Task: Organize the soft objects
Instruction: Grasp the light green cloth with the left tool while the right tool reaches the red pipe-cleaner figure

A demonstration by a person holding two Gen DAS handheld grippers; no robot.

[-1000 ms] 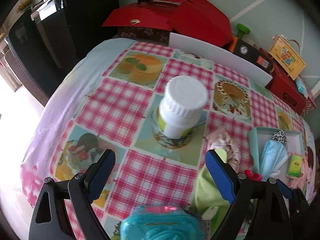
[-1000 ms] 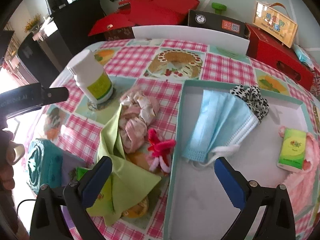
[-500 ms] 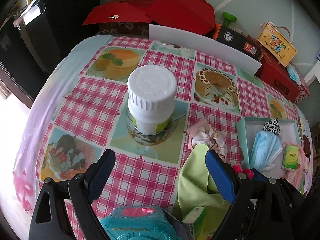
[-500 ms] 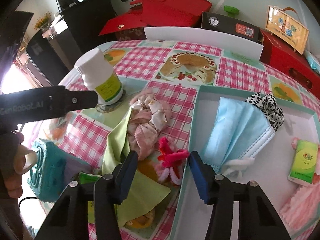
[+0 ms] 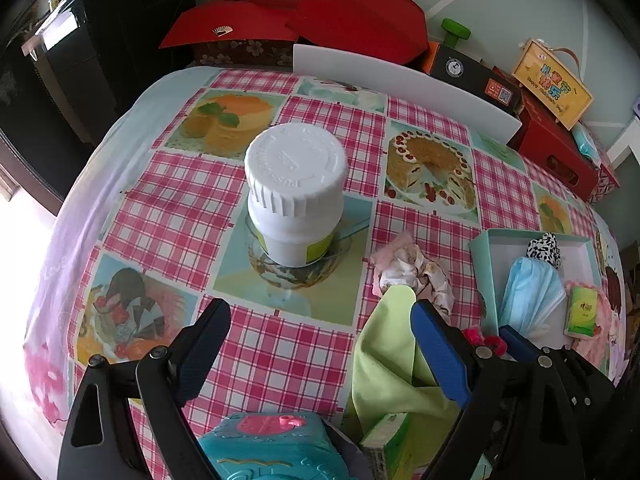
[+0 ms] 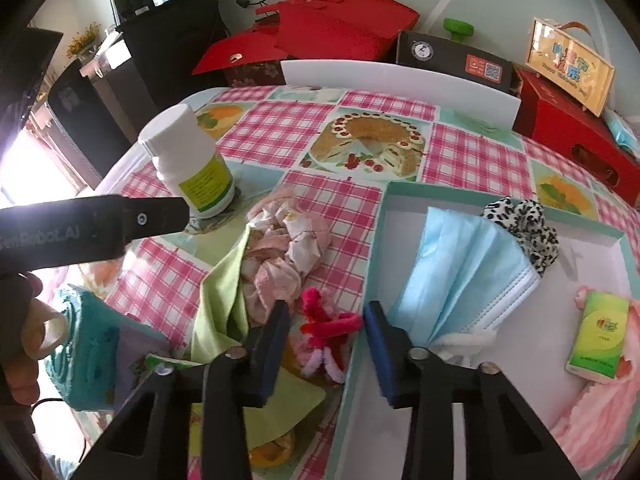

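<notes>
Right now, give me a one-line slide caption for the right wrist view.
Right gripper closing around a pink fuzzy toy beside the tray.

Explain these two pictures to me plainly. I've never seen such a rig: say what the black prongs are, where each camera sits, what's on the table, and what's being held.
No robot here: a person holds a two-finger gripper in each hand, with a camera looking along its fingers. The left wrist view shows the left gripper open and empty above a white bottle. In the right wrist view the right gripper is closing around a pink pipe-cleaner toy, which is between its jaws but not yet gripped. Beside it lie a green cloth and a pink scrunchie. The teal box already holds a blue face mask.
</notes>
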